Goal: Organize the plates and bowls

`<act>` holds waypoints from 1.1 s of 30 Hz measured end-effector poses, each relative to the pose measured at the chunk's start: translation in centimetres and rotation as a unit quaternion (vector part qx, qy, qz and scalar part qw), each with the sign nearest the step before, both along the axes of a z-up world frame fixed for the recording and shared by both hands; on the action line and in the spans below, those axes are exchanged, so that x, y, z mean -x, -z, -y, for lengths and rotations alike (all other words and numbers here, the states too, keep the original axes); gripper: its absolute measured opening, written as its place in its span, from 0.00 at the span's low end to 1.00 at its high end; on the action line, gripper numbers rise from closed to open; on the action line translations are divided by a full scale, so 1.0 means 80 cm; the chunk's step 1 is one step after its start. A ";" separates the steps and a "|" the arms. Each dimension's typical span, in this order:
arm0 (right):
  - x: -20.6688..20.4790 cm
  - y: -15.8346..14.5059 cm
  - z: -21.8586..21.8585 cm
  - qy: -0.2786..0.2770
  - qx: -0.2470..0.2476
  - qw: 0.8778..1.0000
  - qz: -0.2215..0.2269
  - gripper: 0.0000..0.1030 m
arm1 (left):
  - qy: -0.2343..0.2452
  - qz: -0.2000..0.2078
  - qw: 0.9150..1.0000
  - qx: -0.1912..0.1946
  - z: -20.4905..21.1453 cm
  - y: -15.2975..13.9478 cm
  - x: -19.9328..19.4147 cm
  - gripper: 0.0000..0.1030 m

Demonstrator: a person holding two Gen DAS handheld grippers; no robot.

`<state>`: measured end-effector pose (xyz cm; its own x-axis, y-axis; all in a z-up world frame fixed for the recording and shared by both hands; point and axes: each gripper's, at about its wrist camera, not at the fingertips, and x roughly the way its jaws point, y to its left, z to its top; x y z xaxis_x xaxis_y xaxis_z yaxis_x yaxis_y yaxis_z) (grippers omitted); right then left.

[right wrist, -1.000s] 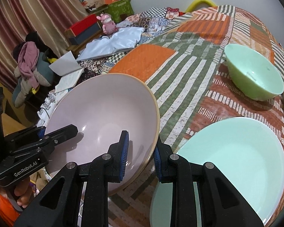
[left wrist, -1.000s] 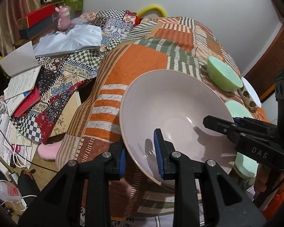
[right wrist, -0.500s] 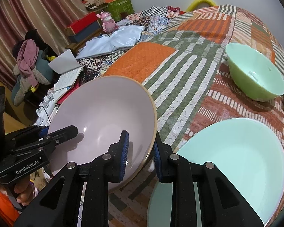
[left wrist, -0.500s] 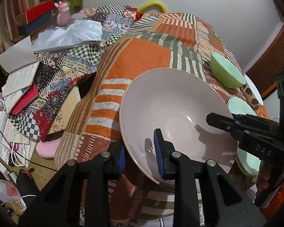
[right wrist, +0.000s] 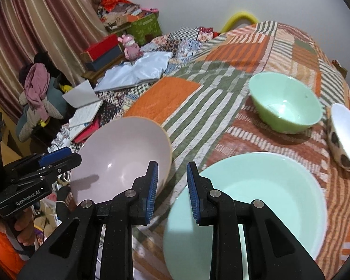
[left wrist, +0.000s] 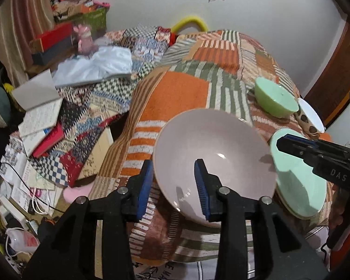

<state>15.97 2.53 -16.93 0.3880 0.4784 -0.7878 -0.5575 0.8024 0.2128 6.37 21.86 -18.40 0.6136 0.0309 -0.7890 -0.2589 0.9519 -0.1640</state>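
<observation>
Two hand-held grippers flank the pink bowl (left wrist: 212, 156) on the quilt (left wrist: 175, 93). Left hand-held gripper (left wrist: 172, 186) straddles its near rim, jaws opening, pads clear. Right hand-held gripper (right wrist: 171, 186) hangs empty between bowl and green plate (right wrist: 256, 200), jaws narrowly apart.

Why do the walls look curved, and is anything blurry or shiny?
Left wrist view: fisheye bends the edges, the pink toy and books are blurred, a glint sits on the pink bowl. Right wrist view: same bending, sharper, another glint on that bowl.
</observation>
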 end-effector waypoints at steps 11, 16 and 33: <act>-0.001 -0.034 0.054 0.036 -0.013 0.998 0.045 0.33 | 0.025 0.035 0.999 -0.027 0.052 -0.047 -0.012 0.53; -0.011 -0.043 0.083 0.062 -0.017 0.996 0.055 0.39 | 0.041 0.049 0.997 -0.034 0.081 -0.064 -0.031 0.65; -0.077 -0.026 0.160 0.133 -0.019 0.990 0.031 0.41 | 0.109 0.045 0.992 -0.047 0.156 -0.072 -0.151 0.75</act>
<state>22.12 -10.28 -14.87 0.5510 0.3819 -0.7420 -0.3409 0.9146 0.2176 18.42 9.41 -12.65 0.6815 -0.0382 -0.7308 -0.0345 0.9959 -0.0841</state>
